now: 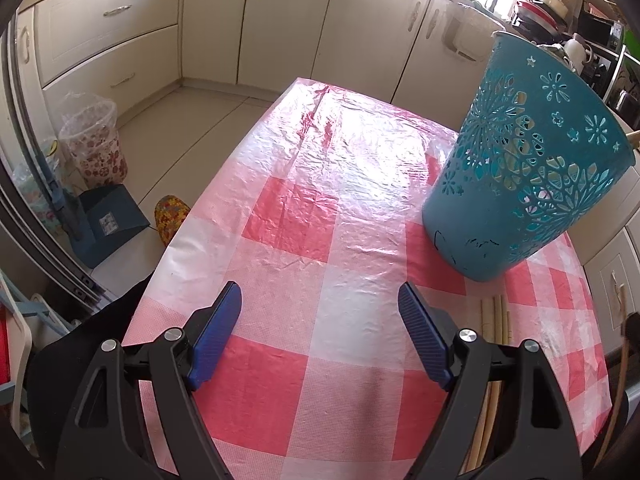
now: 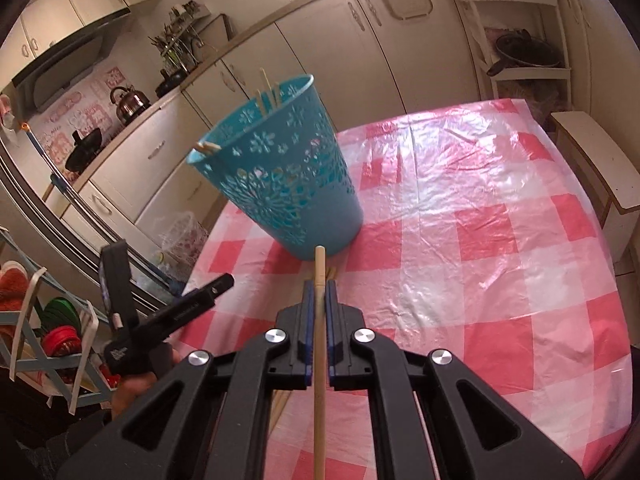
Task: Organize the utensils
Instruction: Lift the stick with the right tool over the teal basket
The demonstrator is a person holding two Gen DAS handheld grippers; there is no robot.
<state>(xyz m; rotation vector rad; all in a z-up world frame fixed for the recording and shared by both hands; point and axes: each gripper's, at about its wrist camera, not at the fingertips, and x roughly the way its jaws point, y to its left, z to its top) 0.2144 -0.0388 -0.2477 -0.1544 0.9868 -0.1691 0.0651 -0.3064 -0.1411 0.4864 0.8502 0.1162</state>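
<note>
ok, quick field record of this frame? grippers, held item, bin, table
left gripper: open, empty, over the table
right gripper: shut on a chopstick, tip toward the bin
bin: teal, upright on the table, several sticks poking above the rim
loose chopsticks: lying on the table in front of the bin
table: pink checked plastic cover
</note>
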